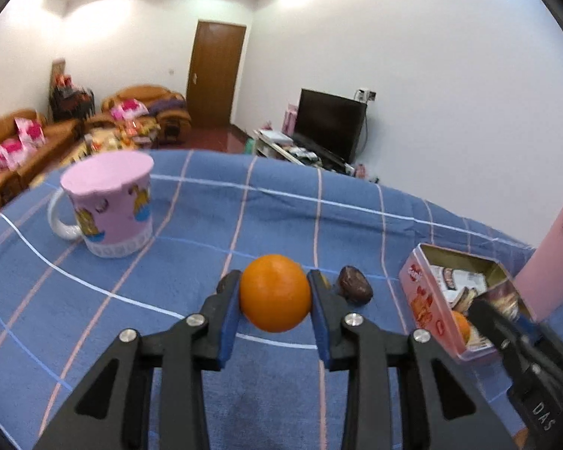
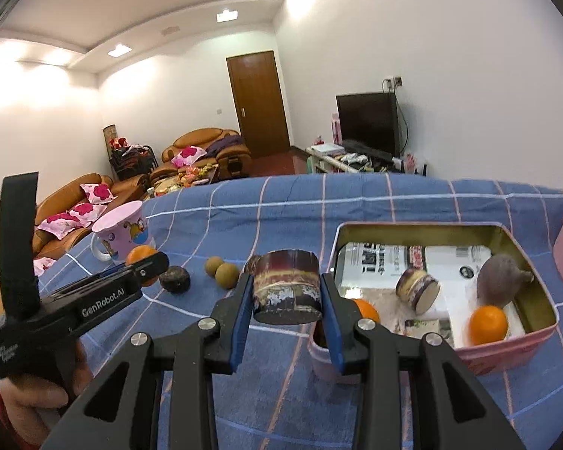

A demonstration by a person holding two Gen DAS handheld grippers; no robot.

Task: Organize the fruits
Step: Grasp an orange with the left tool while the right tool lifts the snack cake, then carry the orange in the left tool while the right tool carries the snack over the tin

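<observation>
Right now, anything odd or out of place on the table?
Nothing spilled or damaged. One oddity: the pink mug with cartoon print stands upside down on the blue checked tablecloth. A short dark sugarcane section lies tipped on its side inside the open pink tin box, resting on printed paper.

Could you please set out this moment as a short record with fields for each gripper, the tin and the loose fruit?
left gripper: fingers shut on an orange, just above the cloth
right gripper: fingers shut on a sugarcane piece, held beside the tin
tin: open; holds two oranges, one sugarcane piece, one purple bulb-shaped fruit
loose fruit: dark round fruit and two small tan fruits on the cloth
mug: pink, upright, far left
surface: blue checked cloth
</observation>
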